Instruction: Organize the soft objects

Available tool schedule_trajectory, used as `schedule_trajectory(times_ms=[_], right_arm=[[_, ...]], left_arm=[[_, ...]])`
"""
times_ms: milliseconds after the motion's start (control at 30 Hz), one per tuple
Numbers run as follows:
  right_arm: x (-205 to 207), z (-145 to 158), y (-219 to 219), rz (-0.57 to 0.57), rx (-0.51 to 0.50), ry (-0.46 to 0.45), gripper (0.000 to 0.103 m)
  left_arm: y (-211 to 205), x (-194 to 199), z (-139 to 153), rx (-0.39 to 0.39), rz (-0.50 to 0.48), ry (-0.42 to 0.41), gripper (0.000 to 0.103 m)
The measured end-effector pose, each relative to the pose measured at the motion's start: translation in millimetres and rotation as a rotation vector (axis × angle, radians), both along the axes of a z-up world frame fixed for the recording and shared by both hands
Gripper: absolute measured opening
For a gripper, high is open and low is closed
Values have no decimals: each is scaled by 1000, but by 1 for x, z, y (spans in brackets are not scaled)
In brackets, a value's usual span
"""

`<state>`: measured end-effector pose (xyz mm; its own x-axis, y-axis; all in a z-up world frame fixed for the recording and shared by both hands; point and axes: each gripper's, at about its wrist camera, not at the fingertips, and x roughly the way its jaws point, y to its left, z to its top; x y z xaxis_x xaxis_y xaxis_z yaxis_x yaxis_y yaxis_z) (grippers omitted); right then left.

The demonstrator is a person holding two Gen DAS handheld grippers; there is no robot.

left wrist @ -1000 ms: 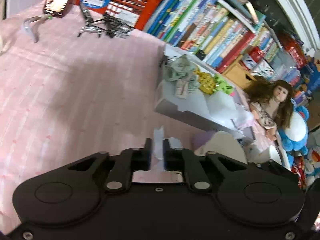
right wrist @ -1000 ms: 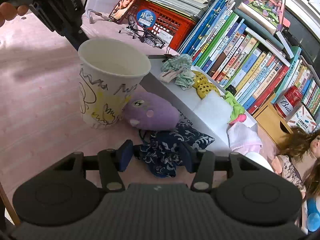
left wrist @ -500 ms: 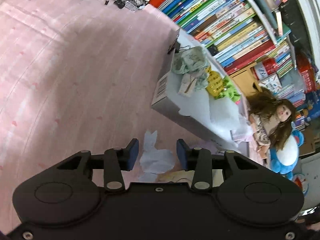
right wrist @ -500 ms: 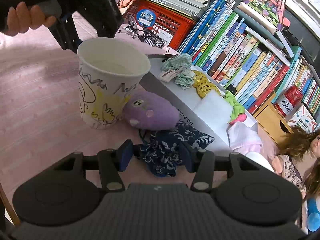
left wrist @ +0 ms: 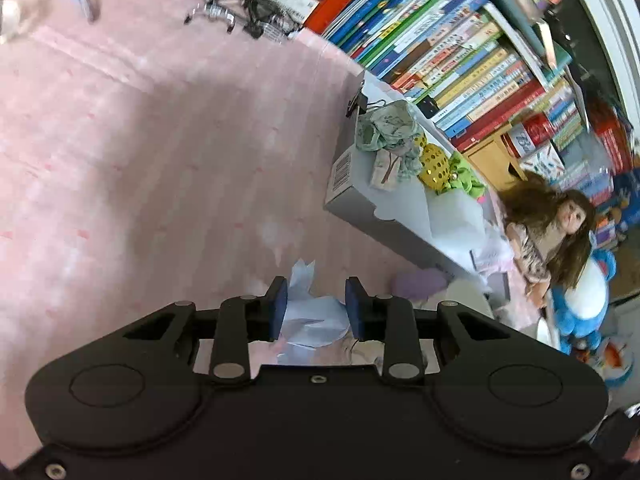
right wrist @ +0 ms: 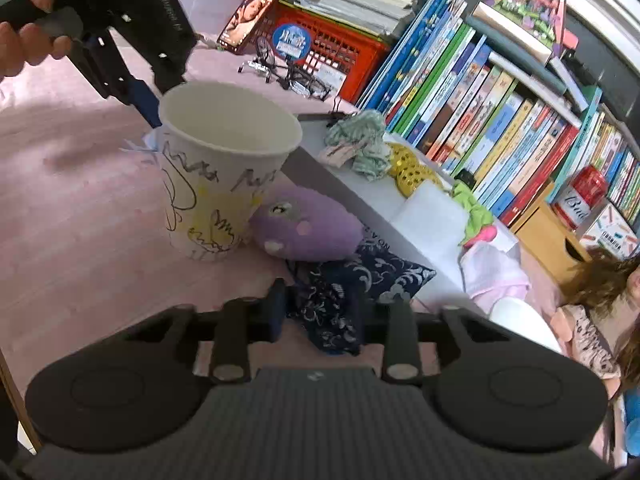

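Pink striped cloth surface (left wrist: 140, 152), bookshelf (right wrist: 500, 128) behind.
Right gripper (right wrist: 318, 306) jaws just closed, clamping the navy patterned cloth (right wrist: 340, 292); left gripper (left wrist: 316, 308) jaws apart around crumpled white paper (left wrist: 312, 316), not pressing.

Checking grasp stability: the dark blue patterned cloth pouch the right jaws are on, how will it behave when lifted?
Likely floppy: the pouch lies crumpled and bunched where the right gripper has just been closing on it, so the free end should sag. Probably light, being thin fabric. It touches the purple plush, which may shift.
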<state>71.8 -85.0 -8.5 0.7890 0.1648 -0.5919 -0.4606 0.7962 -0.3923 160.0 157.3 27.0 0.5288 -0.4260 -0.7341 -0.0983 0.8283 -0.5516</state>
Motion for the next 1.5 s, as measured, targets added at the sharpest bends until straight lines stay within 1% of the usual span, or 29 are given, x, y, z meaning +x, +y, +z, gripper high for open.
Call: schedule_trajectory(times_ms=[33,67,100,133,167,300,333,367,400,433,500,533,567,600,733,767,800,833,867,967,1000,1033,1267,1433,1467,1500], right_arm=[[-3,1,0,0,-2,-13,24],[-5,2,0,0,3,-21,19],[-7,4,-1,-1,10,-25,14],[-10,6,-3,0,21,-25,6],[-12,8,-4,-2,32,-23,5],[-25,17,-9,7,56,-19,5],[-29,18,-10,6,54,-24,8],[-30,19,-10,-2,47,-35,18],[-31,19,-10,-10,42,-47,34],[-31,19,-11,-15,41,-51,38],[-28,17,-12,-42,42,-50,57],[-26,16,-12,-52,47,-49,61],[-25,15,-12,-58,48,-46,64],[-24,13,-12,-62,47,-44,64],[-15,2,-5,-86,15,-35,64],[-12,0,-4,-91,24,-22,47],[-10,-2,-4,-96,38,-12,36],[-11,-4,-4,-106,38,-17,31],[-12,-4,-3,-106,35,-24,26],[-21,2,-6,-86,56,-24,23],[-25,4,-8,-80,60,-24,18],[-31,6,-10,-73,62,-28,17],[-69,20,-27,-52,112,-1,16],[-92,26,-40,-55,150,36,17],[-95,27,-42,-58,156,43,19],[-97,27,-46,-65,166,48,34]], left_arm=[[1,-4,3,15,-7,-11,29],[0,-9,5,34,-17,-25,29],[-1,-15,8,53,-21,-37,29],[-1,-20,10,64,-28,-45,29],[-1,-25,11,65,-33,-49,29],[-1,-42,12,47,-60,-67,30],[-2,-46,12,53,-65,-76,30],[-4,-49,13,62,-71,-88,30],[-7,-53,14,76,-75,-101,30],[-9,-56,14,87,-80,-112,30],[-13,-62,15,110,-86,-134,31],[-16,-66,16,123,-87,-147,33],[-17,-69,17,138,-90,-161,40],[-19,-73,18,153,-93,-179,45],[-26,-87,20,212,-105,-221,50],[-28,-91,20,228,-107,-230,53],[-29,-93,19,241,-108,-238,55],[-31,-96,17,256,-109,-246,56],[-32,-99,16,273,-109,-254,57],[-39,-104,12,321,-115,-279,60],[-41,-104,11,333,-117,-284,60],[-42,-104,10,341,-118,-288,60],[-59,-101,4,375,-132,-318,60],[-66,-100,0,401,-133,-337,60],[-67,-100,-1,407,-132,-341,60],[-68,-100,-1,412,-130,-344,60]])
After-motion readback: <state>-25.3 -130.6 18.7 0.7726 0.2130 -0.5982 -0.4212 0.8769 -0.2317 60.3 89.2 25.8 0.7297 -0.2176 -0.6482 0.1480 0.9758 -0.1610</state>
